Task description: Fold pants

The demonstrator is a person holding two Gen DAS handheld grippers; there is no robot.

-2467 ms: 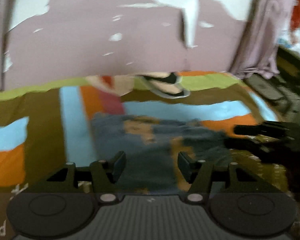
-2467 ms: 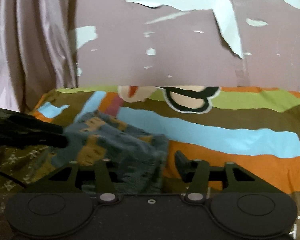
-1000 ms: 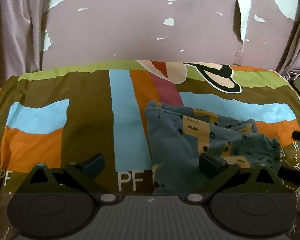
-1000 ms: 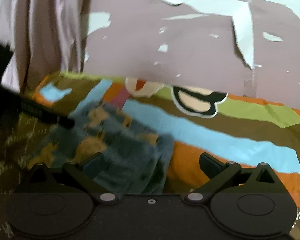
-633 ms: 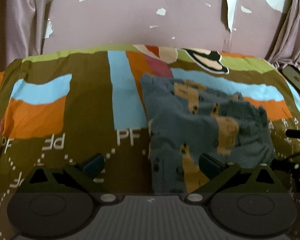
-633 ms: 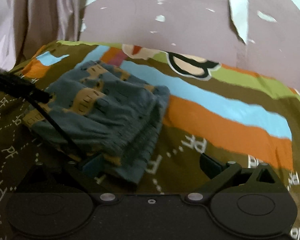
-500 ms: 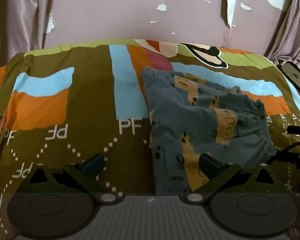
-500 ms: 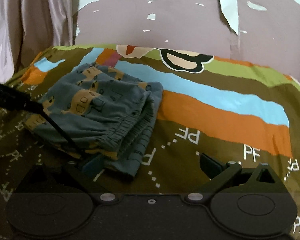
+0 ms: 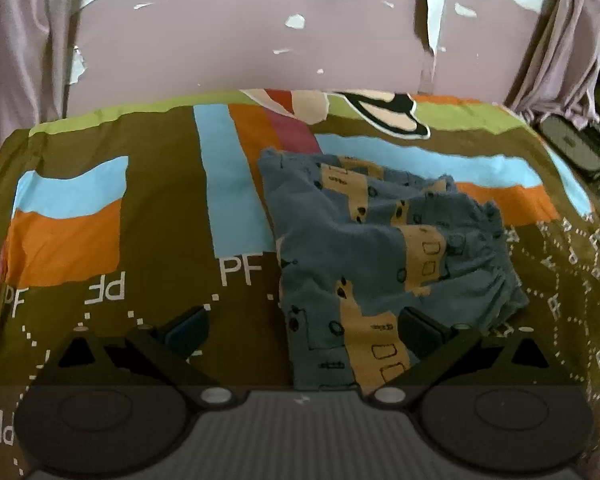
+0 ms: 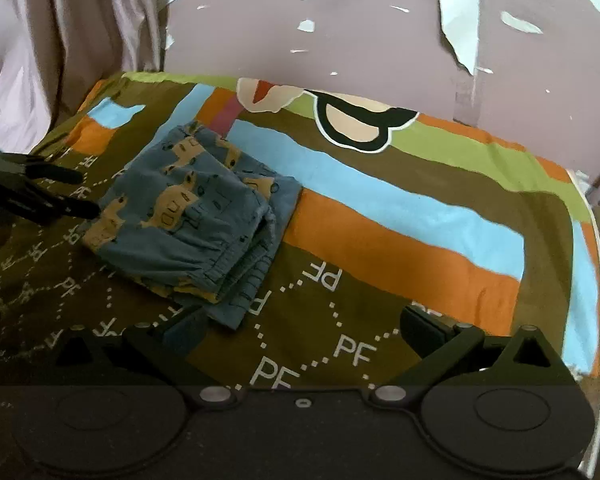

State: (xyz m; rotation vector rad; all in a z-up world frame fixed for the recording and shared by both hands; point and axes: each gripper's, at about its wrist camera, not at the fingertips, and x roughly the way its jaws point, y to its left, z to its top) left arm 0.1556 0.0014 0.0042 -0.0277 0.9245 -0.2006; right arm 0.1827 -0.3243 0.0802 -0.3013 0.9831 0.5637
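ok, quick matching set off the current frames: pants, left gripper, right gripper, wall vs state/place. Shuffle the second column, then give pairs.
Things:
1. pants
2. left gripper
3. right gripper
4. wall

States/places:
A. open, only bedsheet between its fingers
B. paint peeling, behind the bed
C. folded in a bundle on the bedsheet
D. open, near edge of the pants between its fingers

Pairs: 1-C, 2-D, 3-A, 4-B

peeling mauve wall (image 9: pixel 240 40), curtains (image 10: pixel 72 28), patterned bedspread (image 10: pixel 380 220)
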